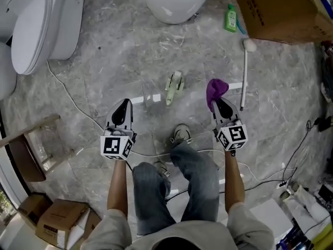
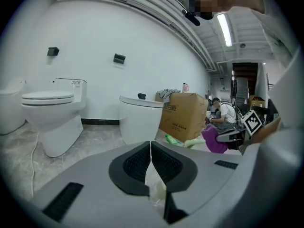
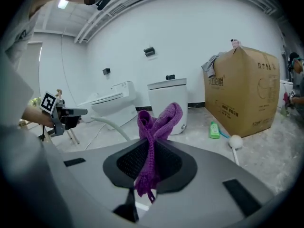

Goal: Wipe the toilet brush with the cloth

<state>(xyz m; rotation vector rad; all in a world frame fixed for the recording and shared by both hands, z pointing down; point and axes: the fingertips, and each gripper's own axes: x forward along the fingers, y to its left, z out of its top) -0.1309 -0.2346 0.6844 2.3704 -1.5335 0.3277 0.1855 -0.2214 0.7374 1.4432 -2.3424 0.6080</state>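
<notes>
The right claw (image 3: pixel 151 148) is seen clamped on a purple cloth (image 3: pixel 159 120). Its two ribbed black pads are pressed in on the knitted, open-weave fabric, which is bunched into a loop above them and trails in a frayed strand below. The left claw (image 2: pixel 151 151) is closed with nothing gripped. Its pads meet at the tips, and only a thin slit is left lower down, through which the floor is glimpsed.

The toilet brush (image 1: pixel 245 77) is found lying flat on the floor (image 1: pixel 104 61), just to the right of the right claw and touched by neither claw. It is made up of one straight, thin white rod and one round, fuzzy white head (image 1: pixel 250 45), the head pointing towards the large cardboard box (image 1: pixel 281 9).

The floor is laid in grey, veined, marble-like stone. Between the two claws and a little ahead of them, one pale green plastic piece (image 1: pixel 175 86) is seen; what it is cannot be made out. One small bright green bottle (image 1: pixel 231 19) lies beside the large box.

Three glossy white toilets can be counted: one with a closed oval lid (image 1: pixel 36 30), one rounded bowl (image 1: pixel 177 1), and a third cut off at the left edge (image 1: pixel 4 72). One thin white cable (image 1: pixel 67 95) is trailed across the stone. Smaller cardboard boxes (image 1: pixel 60 220) are stacked at the lower left.
</notes>
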